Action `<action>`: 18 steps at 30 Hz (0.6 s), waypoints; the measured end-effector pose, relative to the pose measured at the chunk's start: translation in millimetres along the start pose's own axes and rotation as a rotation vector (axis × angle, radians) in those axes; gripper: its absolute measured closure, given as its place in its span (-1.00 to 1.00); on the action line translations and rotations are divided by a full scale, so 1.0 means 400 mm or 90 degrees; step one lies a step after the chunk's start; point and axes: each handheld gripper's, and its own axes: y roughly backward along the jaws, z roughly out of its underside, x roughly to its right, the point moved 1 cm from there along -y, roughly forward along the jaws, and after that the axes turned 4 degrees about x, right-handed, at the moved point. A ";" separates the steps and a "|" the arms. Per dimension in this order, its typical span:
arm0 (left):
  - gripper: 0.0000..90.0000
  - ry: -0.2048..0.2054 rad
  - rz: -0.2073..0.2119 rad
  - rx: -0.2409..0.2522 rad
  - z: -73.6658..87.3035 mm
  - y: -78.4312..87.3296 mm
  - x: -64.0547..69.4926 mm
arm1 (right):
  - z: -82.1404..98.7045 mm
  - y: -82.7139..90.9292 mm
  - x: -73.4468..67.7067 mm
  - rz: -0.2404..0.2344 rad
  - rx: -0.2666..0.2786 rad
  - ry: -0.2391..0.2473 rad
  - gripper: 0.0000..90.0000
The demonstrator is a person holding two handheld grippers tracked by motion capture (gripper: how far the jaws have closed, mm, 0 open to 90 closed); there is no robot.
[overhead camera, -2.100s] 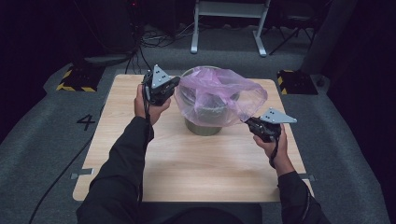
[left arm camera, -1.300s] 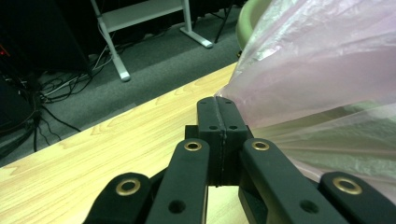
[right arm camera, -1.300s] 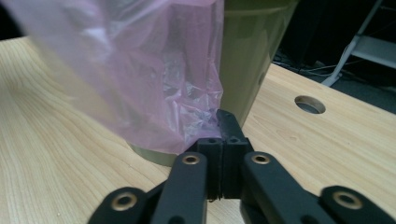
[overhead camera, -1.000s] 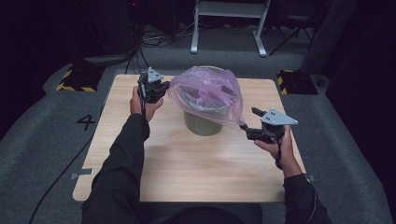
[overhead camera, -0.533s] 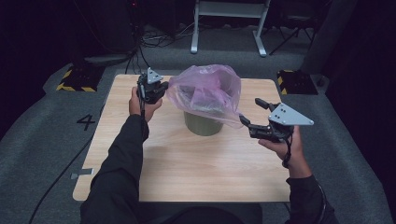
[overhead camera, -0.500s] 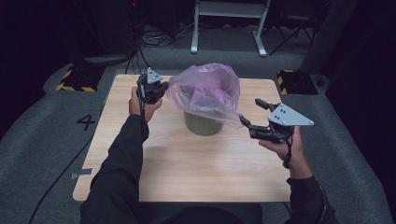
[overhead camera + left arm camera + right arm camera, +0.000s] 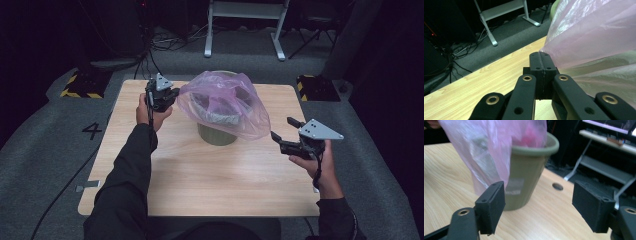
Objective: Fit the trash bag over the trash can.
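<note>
A pink see-through plastic bag [image 7: 225, 100] is draped over an olive-green bin [image 7: 217, 136] that stands upright in the middle of the wooden table [image 7: 200, 175]. My left gripper [image 7: 172, 96] is at the bag's left edge and is shut on it. In the left gripper view its jaws [image 7: 542, 62] are pressed together on the bag [image 7: 594, 37], which fans out from them. My right gripper [image 7: 284, 129] hovers to the right of the bin, open and holding nothing, apart from the bag. In the right gripper view its jaws [image 7: 541, 205] stand wide apart, facing the bin [image 7: 529, 170] and the bag [image 7: 494, 145].
A white metal stand [image 7: 245, 20] and cables lie on the floor behind the table. Yellow-and-black striped blocks [image 7: 80, 86] [image 7: 316, 87] sit at the table's far corners. A small round hole [image 7: 557, 186] is in the tabletop beyond the bin.
My right gripper has drawn back to the right, away from the bag. The bag's right side now hangs loose over the bin. The left gripper has stayed put.
</note>
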 end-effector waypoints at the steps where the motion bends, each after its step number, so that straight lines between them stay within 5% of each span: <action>1: 1.00 0.002 0.000 0.002 0.000 -0.001 0.001 | -0.008 0.006 -0.003 -0.001 0.009 0.002 -0.43; 4: 1.00 -0.004 0.001 -0.001 0.000 -0.002 0.003 | -0.048 0.026 -0.014 -0.017 0.044 0.014 -0.45; 9: 1.00 -0.005 0.000 -0.001 0.000 -0.002 0.005 | -0.129 0.051 -0.055 -0.056 0.074 0.094 -0.47; 13: 1.00 -0.005 -0.001 -0.001 0.001 -0.002 0.004 | -0.177 0.056 -0.078 -0.091 0.105 0.086 -0.47; 18: 1.00 -0.009 -0.001 -0.001 -0.001 -0.004 0.007 | -0.212 0.010 -0.085 -0.067 0.096 0.081 -0.45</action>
